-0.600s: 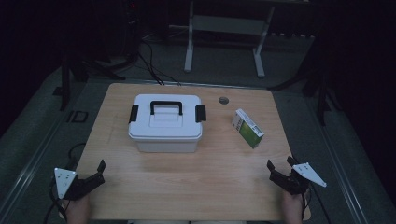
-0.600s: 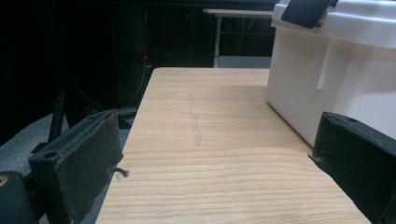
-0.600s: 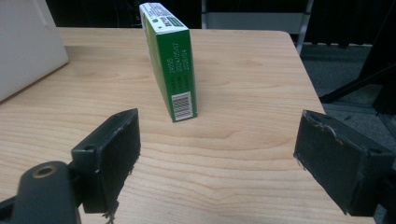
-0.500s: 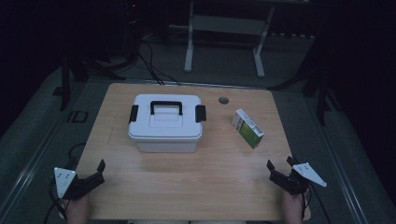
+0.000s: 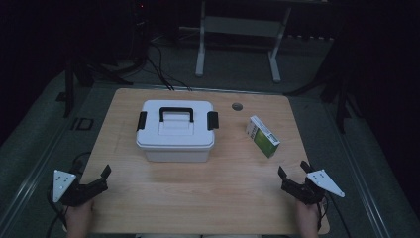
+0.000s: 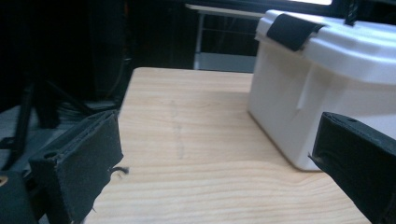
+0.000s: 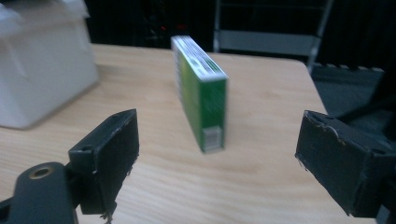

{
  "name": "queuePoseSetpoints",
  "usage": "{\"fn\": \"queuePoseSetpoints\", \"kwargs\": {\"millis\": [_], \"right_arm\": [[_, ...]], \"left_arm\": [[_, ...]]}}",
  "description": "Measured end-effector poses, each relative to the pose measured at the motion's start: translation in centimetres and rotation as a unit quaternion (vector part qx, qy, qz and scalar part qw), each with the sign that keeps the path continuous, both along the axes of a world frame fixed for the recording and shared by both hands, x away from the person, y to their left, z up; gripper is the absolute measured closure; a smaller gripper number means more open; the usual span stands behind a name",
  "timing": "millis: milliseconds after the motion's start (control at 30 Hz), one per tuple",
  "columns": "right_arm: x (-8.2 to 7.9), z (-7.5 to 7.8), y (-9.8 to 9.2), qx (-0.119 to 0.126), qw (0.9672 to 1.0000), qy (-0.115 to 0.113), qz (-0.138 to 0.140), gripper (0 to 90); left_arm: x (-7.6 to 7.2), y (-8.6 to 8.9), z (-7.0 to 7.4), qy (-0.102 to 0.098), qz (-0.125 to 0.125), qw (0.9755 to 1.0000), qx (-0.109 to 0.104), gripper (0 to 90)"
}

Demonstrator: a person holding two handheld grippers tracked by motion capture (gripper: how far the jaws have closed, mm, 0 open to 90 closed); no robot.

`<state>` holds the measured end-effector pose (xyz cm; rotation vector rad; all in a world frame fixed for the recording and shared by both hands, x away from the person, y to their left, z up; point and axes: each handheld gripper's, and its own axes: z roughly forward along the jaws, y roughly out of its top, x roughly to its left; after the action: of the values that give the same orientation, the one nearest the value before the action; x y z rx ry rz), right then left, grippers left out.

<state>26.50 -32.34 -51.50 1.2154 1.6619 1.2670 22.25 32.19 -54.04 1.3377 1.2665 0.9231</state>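
A white lidded storage box [image 5: 176,131] with a black handle and two black side latches sits at the middle left of the wooden table [image 5: 208,193]. To its right a small green and white carton [image 5: 262,136] stands on its long edge. My left gripper [image 5: 103,178] is open at the table's front left corner, its jaws aimed at the white box [image 6: 327,79] ahead. The left gripper [image 6: 219,158] holds nothing. My right gripper [image 5: 293,171] is open at the front right. From the right gripper [image 7: 217,156], the carton [image 7: 201,93] stands a short way ahead, apart from the jaws.
A round cable hole [image 5: 237,106] is set in the table near its far edge. Behind the table stand a pale metal frame [image 5: 237,29] and dark stands, with cables [image 5: 158,64] on the floor. The white box [image 7: 42,60] lies left of the carton.
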Motion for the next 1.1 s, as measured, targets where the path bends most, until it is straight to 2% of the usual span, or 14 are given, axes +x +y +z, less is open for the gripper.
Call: {"fn": "queuePoseSetpoints", "kwargs": {"millis": [133,200,233,333,400,433,467,600,733,800,933,1000,1033,1100], "right_arm": [[0.3,0.9,1.5,0.006,0.9997,-0.007,0.022,11.5],[0.5,1.5,2.5,0.009,0.9984,-0.016,0.053,11.5],[0.7,1.8,2.9,0.008,0.9983,-0.021,0.053,11.5],[1.2,2.3,4.1,0.004,0.9971,-0.025,0.072,11.5],[1.8,2.6,5.0,0.002,0.9959,-0.025,0.086,11.5],[2.1,2.6,5.5,-0.002,0.9956,-0.025,0.090,11.6],[2.4,2.6,5.9,-0.002,0.9949,-0.025,0.097,11.8],[3.4,2.5,7.0,-0.008,0.9933,-0.022,0.113,13.2],[5.2,1.9,8.6,-0.018,0.9910,-0.011,0.132,13.9],[6.0,1.5,9.1,-0.023,0.9897,-0.005,0.141,14.0],[7.2,0.8,10.2,-0.028,0.9892,0.000,0.144,17.8],[7.8,0.5,10.7,-0.028,0.9886,0.006,0.148,22.5],[8.1,0.4,10.9,-0.031,0.9889,0.005,0.145,22.7],[8.7,0.0,11.4,-0.040,0.9879,0.013,0.150,28.7]], "left_arm": [[0.7,-0.5,0.6,0.006,-0.023,0.9997,0.009,1.4],[1.3,-0.7,1.0,0.014,-0.033,0.9992,0.015,1.4],[1.6,-0.7,1.1,0.020,-0.040,0.9989,0.014,1.4],[2.5,-0.9,1.4,0.047,-0.065,0.9967,0.005,1.4],[2.9,-1.1,1.5,0.049,-0.069,0.9963,0.013,1.4],[3.2,-1.1,1.5,0.051,-0.082,0.9953,0.012,1.4],[3.4,-1.2,1.5,0.056,-0.077,0.9953,0.016,1.4],[4.4,-1.4,1.5,0.067,-0.086,0.9938,0.020,1.4],[5.5,-1.8,1.4,0.077,-0.089,0.9925,0.036,3.6],[6.0,-2.0,1.3,0.083,-0.097,0.9907,0.046,6.4],[7.0,-2.3,1.1,0.091,-0.100,0.9893,0.054,15.3],[7.7,-2.4,0.9,0.100,-0.105,0.9879,0.056,16.2],[7.9,-2.5,0.9,0.099,-0.102,0.9883,0.057,18.5],[8.6,-2.6,0.7,0.107,-0.100,0.9871,0.065,20.8]]}}
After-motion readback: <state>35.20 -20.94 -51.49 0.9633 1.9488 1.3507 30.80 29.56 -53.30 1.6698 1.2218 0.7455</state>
